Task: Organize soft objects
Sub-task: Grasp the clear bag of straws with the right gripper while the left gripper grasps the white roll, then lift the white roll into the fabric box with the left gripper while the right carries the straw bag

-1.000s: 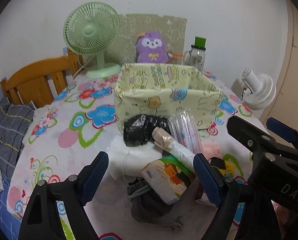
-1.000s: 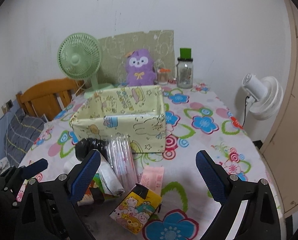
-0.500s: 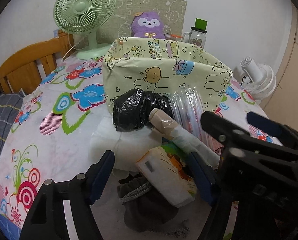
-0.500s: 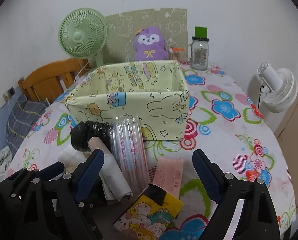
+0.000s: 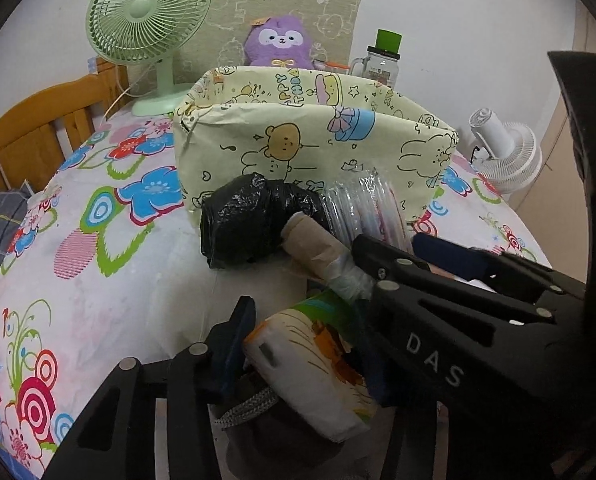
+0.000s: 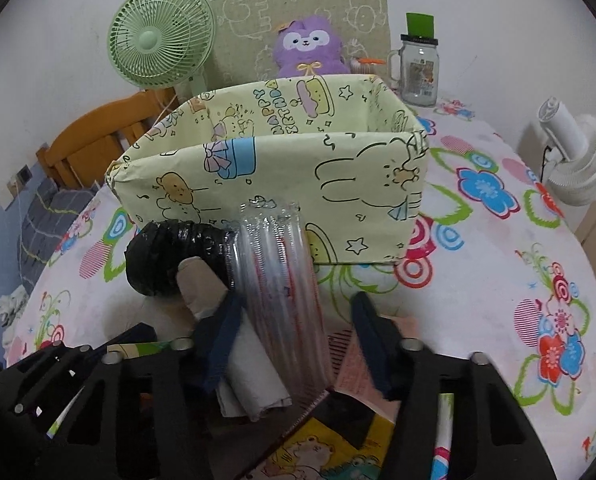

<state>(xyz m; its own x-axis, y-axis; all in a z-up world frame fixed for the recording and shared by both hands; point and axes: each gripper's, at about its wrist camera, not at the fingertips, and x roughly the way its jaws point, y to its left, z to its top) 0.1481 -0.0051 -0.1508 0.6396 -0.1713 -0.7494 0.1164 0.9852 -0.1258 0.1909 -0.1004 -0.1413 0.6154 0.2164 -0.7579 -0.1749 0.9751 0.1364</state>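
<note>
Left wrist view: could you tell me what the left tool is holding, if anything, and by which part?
The left tool, its jaws just closing, appears to grip the tissue pack across its near end; the far pad is hidden.

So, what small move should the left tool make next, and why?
Probably lift the tissue pack straight up, clear of the pile. The left tool has just been closing its jaws, and they seem to press on the pack from both sides. The yellow box stands open just behind the pile.
</note>
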